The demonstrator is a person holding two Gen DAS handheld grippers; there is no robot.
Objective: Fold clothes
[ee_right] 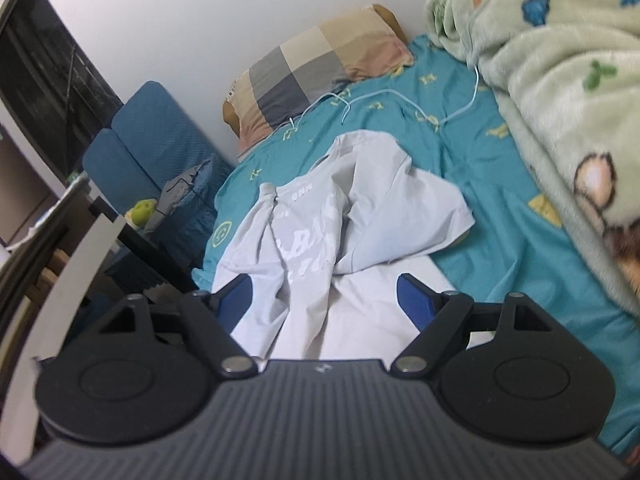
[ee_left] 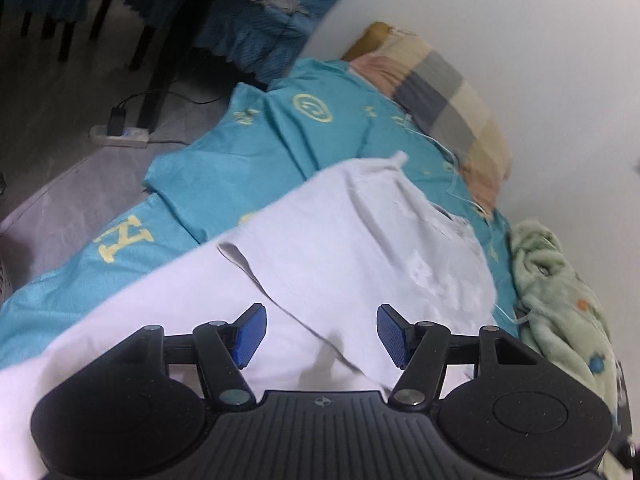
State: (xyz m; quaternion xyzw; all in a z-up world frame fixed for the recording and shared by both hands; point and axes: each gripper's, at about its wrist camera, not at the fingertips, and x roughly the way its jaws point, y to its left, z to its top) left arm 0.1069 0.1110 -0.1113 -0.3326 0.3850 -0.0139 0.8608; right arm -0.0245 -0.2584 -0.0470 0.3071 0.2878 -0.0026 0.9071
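A pale grey T-shirt point(ee_left: 340, 240) with faint white lettering lies rumpled on the teal bed sheet point(ee_left: 224, 168). In the right wrist view the T-shirt point(ee_right: 360, 216) has one side folded over itself, with the print showing. My left gripper point(ee_left: 320, 334) is open, hovering just above the near part of the shirt, with a fold edge running between its blue pads point(ee_left: 250, 334). My right gripper point(ee_right: 326, 298) is open and empty, also over the shirt's near end.
A checked pillow point(ee_right: 316, 68) lies at the bed's head against the white wall. A green fleece blanket point(ee_right: 560, 92) is piled on the bed's wall side. A white cable point(ee_right: 400, 96) trails on the sheet. A blue chair point(ee_right: 156, 148) and a dark table leg point(ee_left: 176, 40) stand beside the bed.
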